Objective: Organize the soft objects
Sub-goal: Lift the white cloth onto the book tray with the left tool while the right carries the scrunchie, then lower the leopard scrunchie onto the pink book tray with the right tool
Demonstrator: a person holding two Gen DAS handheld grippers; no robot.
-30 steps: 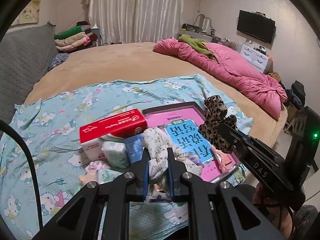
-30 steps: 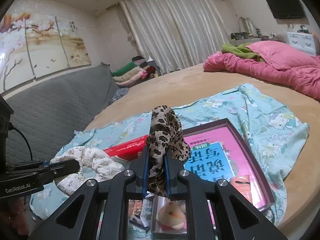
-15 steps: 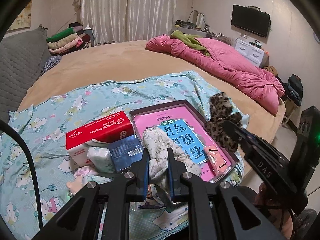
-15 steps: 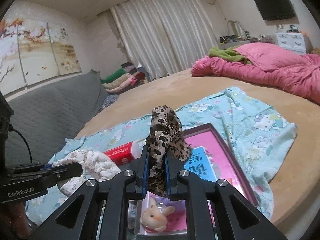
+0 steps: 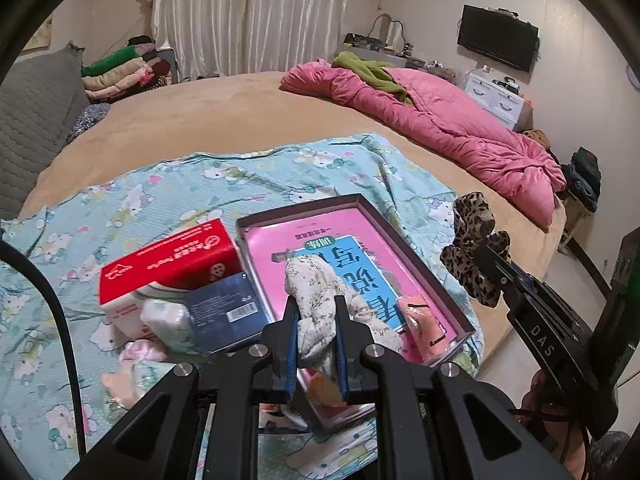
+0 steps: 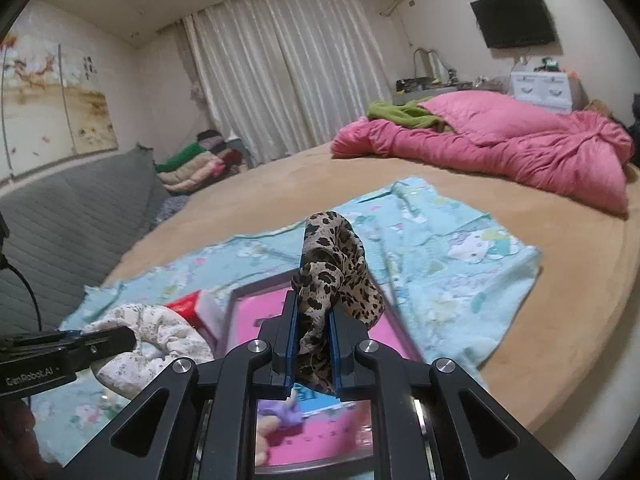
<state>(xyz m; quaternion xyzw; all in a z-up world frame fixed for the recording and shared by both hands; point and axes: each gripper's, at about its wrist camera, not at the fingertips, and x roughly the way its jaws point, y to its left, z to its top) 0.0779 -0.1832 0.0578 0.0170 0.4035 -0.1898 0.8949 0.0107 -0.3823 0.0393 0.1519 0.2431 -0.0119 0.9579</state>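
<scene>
My left gripper is shut on a white floral scrunchie, which hangs over the near end of a dark-rimmed box lid holding a pink and blue booklet. My right gripper is shut on a leopard-print scrunchie, held above the same lid. In the left wrist view the leopard scrunchie shows at the right, just off the lid's right rim. The right wrist view has the white scrunchie at lower left.
A red and white tissue box, a dark blue packet and a small wrapped pack lie left of the lid on a blue cartoon-print cloth. A pink tube lies in the lid. A pink quilt covers the bed's far right.
Both grippers have drawn back toward the bed's near edge with their scrunchies still held. The right gripper's view has tilted down a little.
</scene>
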